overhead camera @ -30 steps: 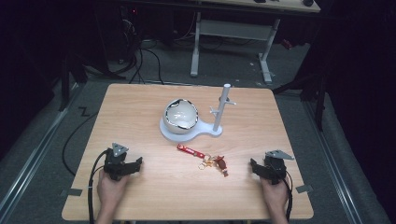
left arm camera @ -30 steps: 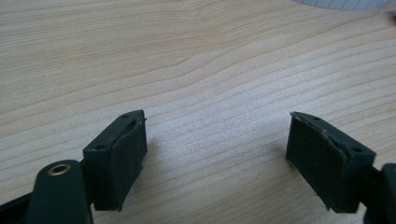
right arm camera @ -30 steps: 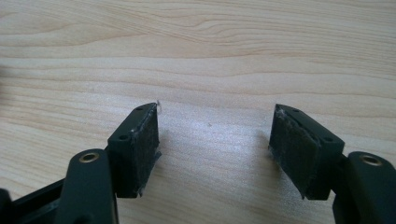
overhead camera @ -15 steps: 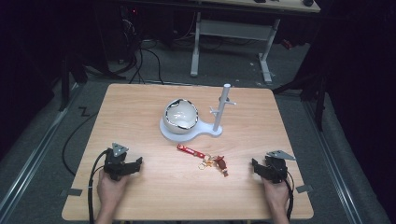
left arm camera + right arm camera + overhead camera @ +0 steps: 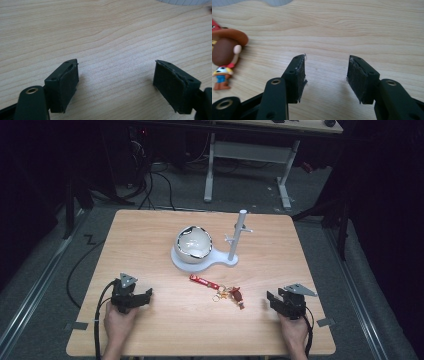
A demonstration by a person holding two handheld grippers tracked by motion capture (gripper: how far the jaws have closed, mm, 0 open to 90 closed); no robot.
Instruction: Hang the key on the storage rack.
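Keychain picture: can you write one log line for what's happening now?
keychain: flat on table, untouched | right tool: empty, jaws just closing partway | left tool: open, empty

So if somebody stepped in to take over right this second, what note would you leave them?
Left gripper: open, empty, resting on the table near its front left.
Right gripper: open, nothing between its jaws, which have just been closing partway; it rests at front right.
Keychain, with a red strap and a small cowboy figure, lies flat mid-table, untouched.
White stand with pegs holds nothing; a bowl sits on its base.
Likely left: pick up the keychain, probably to hang it.
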